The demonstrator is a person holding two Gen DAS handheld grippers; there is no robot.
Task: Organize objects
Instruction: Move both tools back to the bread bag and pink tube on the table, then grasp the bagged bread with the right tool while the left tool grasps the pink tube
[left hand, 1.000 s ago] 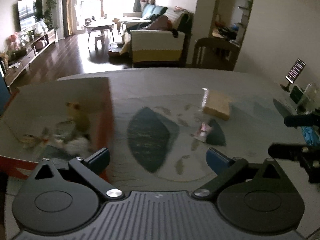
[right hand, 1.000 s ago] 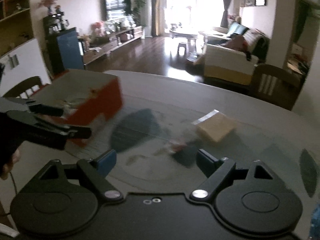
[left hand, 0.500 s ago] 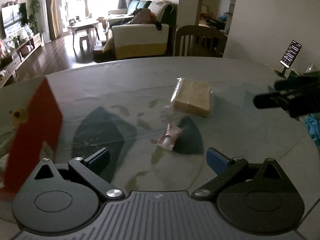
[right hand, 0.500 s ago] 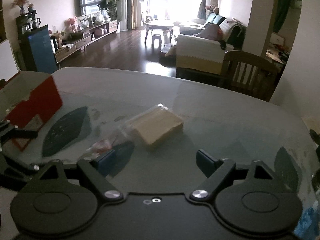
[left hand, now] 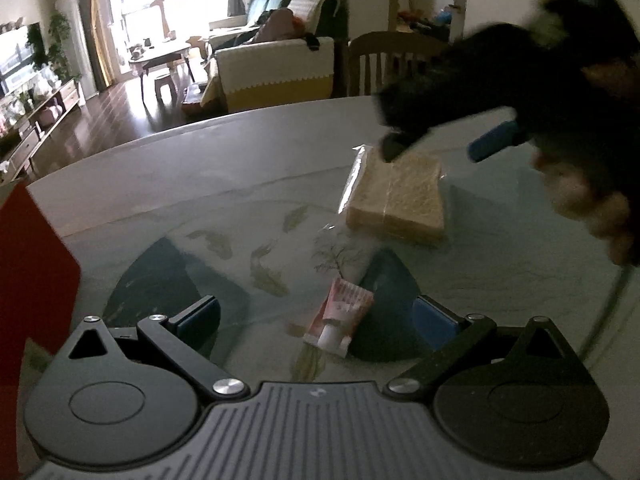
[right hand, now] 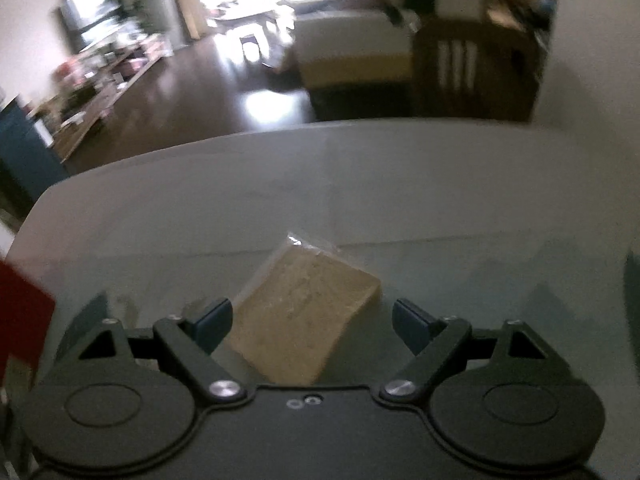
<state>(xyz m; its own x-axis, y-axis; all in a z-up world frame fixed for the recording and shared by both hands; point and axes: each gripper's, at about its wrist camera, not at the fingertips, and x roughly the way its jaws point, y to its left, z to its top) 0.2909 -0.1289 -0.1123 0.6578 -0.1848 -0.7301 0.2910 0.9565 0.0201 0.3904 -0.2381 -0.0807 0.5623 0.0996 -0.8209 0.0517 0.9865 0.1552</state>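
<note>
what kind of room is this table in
Most likely a home's open living and dining area: a sofa with a throw, a coffee table by a bright window, a TV over a low cabinet, and a wooden dining chair at the round table.

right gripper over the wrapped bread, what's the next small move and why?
Probably lower the right gripper a little and close on the wrapped bread. Its jaws are open, with the bread lying flat on the table between the fingers, not yet gripped.
</note>
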